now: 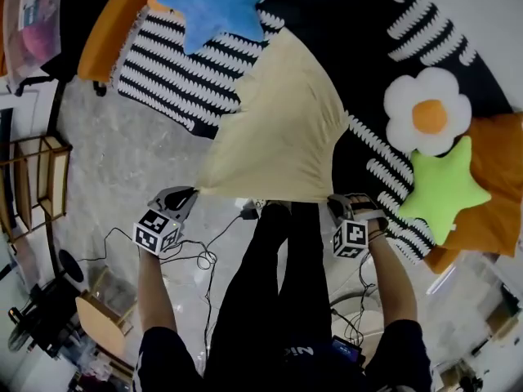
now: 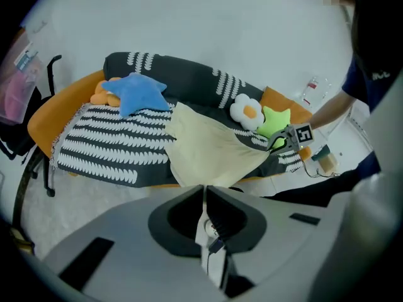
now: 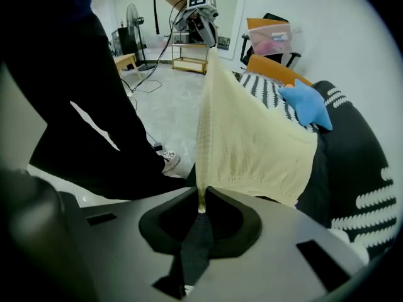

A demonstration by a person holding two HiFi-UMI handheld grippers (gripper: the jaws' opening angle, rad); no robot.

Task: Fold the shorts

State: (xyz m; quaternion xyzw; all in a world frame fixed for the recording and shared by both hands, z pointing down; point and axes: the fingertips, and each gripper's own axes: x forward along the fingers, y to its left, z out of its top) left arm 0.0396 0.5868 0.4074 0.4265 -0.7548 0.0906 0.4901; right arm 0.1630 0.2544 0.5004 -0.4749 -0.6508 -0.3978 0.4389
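The pale yellow shorts hang stretched between both grippers, their far end resting on the black and white striped sofa. My left gripper is shut on the near left corner of the shorts. At the near right corner my right gripper is shut on the cloth, and the shorts rise straight from its closed jaws. Each gripper shows in the other's view: the right gripper and the left gripper.
On the sofa lie a blue star cushion, a white flower cushion and a green star cushion. Orange cushions sit at both ends. Cables trail on the grey floor. A wooden shelf stands at left.
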